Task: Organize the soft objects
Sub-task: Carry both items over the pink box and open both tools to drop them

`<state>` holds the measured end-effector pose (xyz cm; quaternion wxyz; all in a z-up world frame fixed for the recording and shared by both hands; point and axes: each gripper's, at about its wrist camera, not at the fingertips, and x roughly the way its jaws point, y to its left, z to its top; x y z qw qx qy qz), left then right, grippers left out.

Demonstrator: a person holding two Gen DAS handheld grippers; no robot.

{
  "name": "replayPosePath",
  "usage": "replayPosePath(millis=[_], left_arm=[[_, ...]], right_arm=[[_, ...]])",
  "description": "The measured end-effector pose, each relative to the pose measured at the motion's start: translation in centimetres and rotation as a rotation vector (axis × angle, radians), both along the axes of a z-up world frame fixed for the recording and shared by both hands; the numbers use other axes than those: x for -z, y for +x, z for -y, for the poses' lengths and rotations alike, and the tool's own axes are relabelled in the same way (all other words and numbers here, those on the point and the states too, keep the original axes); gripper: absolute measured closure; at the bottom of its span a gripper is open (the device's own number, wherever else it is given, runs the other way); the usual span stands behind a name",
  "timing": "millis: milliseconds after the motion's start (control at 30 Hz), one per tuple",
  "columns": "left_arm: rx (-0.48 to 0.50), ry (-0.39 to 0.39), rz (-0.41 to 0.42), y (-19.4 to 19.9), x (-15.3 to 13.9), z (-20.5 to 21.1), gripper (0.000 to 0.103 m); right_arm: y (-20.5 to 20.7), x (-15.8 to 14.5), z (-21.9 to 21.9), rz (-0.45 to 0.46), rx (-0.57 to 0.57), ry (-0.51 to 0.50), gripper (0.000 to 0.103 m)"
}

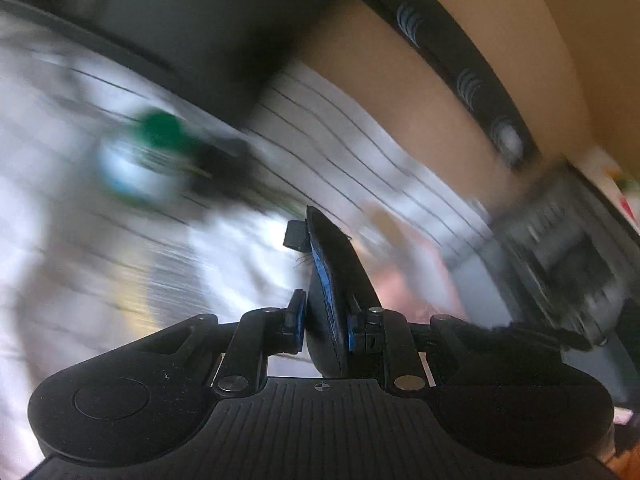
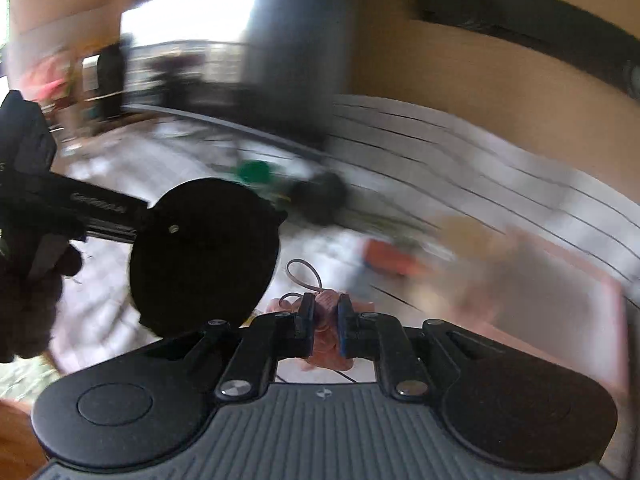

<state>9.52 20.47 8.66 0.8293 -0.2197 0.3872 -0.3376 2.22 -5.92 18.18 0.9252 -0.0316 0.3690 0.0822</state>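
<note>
Pink fabric item clamped in right gripper, dark pouch in left gripper; either might slip over the blurred white bedspread.

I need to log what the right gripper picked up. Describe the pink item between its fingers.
The pink item looks like soft, crumpled fabric, salmon-pink, bunched into folds. The right gripper is shut on it, one finger pressing each side, and some fabric hangs below. A thin grey cord loop curls up from about its top; whether it is attached is unclear. The blurred white surface lies behind it.
</note>
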Motion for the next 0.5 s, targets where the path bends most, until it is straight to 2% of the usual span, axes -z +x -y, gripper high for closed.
replayPosePath(millis=[133,267,367,500], left_arm=[[0.207,0.008,-0.025,-0.1,0.4,8.1,0.082],[0.342,-0.007,-0.047,0.9,-0.2,15.0,0.082],[0.384,-0.019,-0.041,2.4,-1.6,18.5,0.082],[0.384,0.001,0.056,4.8,-4.8,22.7,0.082]], right_arm=[[-3.8,-0.2,6.4,-0.002,0.195,-0.032,0.092],[-6.6,-0.3,10.8,0.005,0.34,-0.034,0.092],[-8.3,-0.2,13.1,0.015,0.403,-0.028,0.092],[-8.9,-0.1,14.6,0.02,0.437,-0.004,0.092]])
